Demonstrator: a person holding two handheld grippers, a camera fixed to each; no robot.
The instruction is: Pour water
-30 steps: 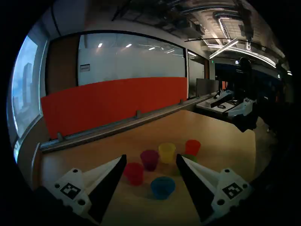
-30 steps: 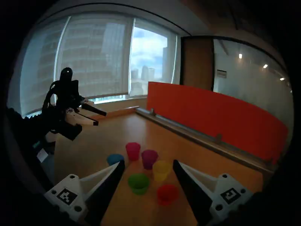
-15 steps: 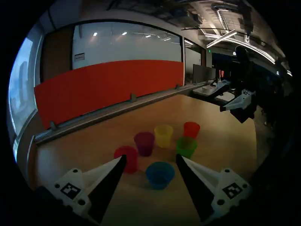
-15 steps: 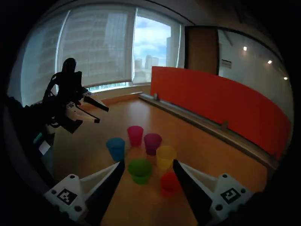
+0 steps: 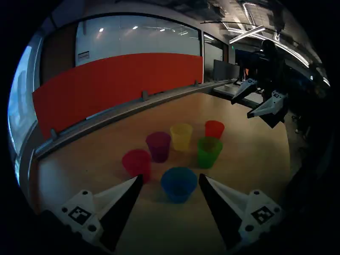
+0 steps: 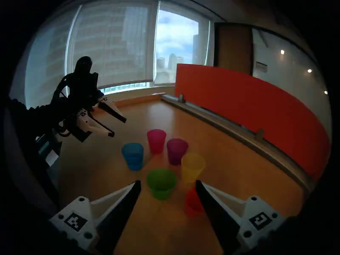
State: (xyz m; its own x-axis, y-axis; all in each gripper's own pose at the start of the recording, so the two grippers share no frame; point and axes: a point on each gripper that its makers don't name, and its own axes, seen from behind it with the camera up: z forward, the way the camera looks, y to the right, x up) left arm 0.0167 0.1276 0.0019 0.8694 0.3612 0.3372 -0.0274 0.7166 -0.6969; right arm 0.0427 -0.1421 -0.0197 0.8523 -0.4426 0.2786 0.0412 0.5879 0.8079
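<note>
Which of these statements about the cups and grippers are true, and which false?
1. Six cups stand on the table. True.
2. The blue cup lies on its side. False: it stands upright, mouth up.
3. The left gripper is open and holds nothing. True.
4. The right gripper is shut on the green cup. False: it is open, and the green cup stands ahead of it, not gripped.
5. The green cup is stacked inside the yellow cup. False: each stands on the table by itself.
</note>
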